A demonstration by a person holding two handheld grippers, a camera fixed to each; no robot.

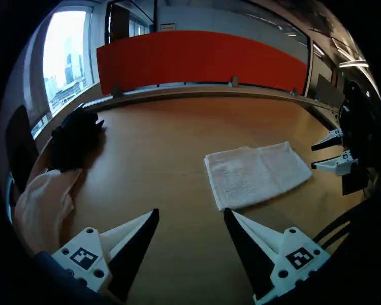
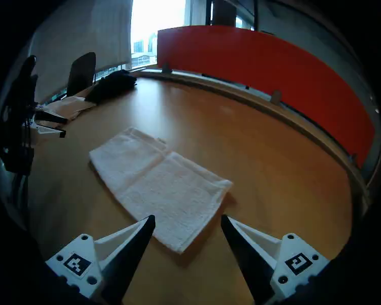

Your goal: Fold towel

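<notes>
Open desk point(image 1: 190, 127) rnd towel point(image 1: 256, 173)

I saw a broad wooden tabletop point(image 1: 180, 132) backed by a long red partition point(image 1: 200, 61), bright windows point(image 1: 66, 56) with city buildings beyond, a dark chair point(image 2: 81, 71) at its edge, and ceiling strip lights point(image 1: 353, 63) glowing.

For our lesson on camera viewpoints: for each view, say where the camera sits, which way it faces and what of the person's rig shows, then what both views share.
Left gripper view: rides the open left gripper, low over the table, facing the red partition; towel ahead-right, right gripper at the right edge.
Right gripper view: rides the open right gripper, towel just ahead, partition running off rightward; left gripper at the left edge.
Shared: towel, table, partition.
</notes>
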